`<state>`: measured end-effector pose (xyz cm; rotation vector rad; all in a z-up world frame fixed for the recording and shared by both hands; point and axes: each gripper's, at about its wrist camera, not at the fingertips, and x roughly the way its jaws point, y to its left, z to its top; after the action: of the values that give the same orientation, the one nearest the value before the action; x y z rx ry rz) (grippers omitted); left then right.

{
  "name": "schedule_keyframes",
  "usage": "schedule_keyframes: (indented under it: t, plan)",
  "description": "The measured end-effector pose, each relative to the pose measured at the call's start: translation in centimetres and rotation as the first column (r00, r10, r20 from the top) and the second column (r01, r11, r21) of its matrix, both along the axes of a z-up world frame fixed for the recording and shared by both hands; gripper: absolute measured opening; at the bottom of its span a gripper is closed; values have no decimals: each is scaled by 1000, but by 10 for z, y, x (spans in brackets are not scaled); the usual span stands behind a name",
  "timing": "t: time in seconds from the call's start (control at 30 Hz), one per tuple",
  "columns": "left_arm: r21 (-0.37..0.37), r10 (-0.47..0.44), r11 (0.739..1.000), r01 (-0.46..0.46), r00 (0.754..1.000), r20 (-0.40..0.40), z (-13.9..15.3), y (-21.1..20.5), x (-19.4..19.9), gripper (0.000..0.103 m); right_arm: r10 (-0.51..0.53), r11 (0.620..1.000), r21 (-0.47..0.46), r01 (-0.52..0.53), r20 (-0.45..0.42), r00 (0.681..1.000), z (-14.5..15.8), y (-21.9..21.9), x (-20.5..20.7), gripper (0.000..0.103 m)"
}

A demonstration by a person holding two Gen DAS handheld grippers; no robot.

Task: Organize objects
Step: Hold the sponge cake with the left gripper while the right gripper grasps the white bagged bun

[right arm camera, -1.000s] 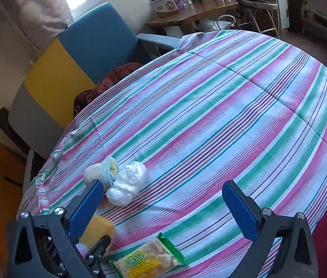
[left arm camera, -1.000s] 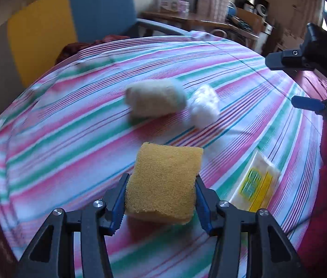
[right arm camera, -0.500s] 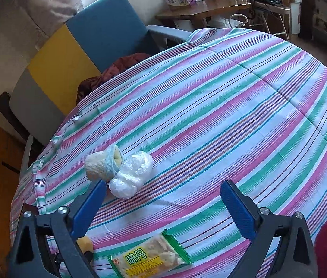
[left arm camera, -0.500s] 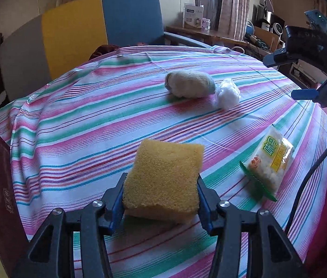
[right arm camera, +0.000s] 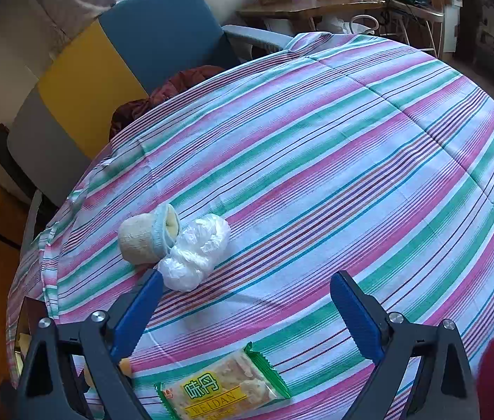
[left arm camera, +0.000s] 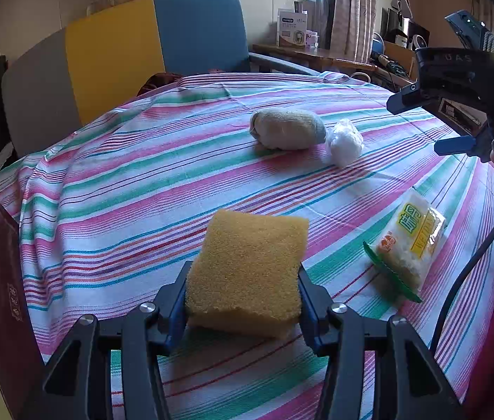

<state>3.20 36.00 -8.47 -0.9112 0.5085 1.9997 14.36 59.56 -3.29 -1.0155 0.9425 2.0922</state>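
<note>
A: The left gripper (left arm camera: 243, 301) is clamped on the yellow sponge (left arm camera: 247, 266), just above the tabletop (left arm camera: 142, 182); a soft squeeze could let it slip.

B: The right gripper (right arm camera: 243, 311), jaws apart and closing on nothing, hangs beside the sponge; it might snag the snack packet (right arm camera: 226, 388).

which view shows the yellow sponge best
The left wrist view: the yellow sponge fills the foreground, clamped between the left tool's pads, its whole top face visible. The right wrist view shows only a small yellow sliver behind that tool's left finger.
</note>
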Motion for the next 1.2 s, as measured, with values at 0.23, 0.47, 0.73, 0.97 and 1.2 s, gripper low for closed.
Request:
schedule_keyframes:
  t: [0.23, 0.47, 0.73, 0.97, 1.2]
  plan:
    - [3, 4, 1000, -4, 1000, 1, 0, 0, -1, 53, 12, 1000, -13, -12, 21, 1000, -4, -1, -3, 90]
    - [12, 6, 1000, -6, 1000, 13, -1, -1, -2, 53, 19, 998, -54, -18, 20, 1000, -9, -2, -6, 81]
    - [8, 10, 1000, -10, 1000, 19, -3, 1, -3, 54, 16, 993, -116, -14, 12, 1000, -16, 7, -25, 78]
    - [6, 12, 1000, -12, 1000, 20, -3, 1, -3, 54, 14, 994, -112, -10, 36, 999, -27, 20, -47, 73]
    - [-2, 14, 1000, -14, 1000, 12, -4, 1, -2, 54, 21, 992, -128, -20, 10, 1000, -37, 28, -62, 73]
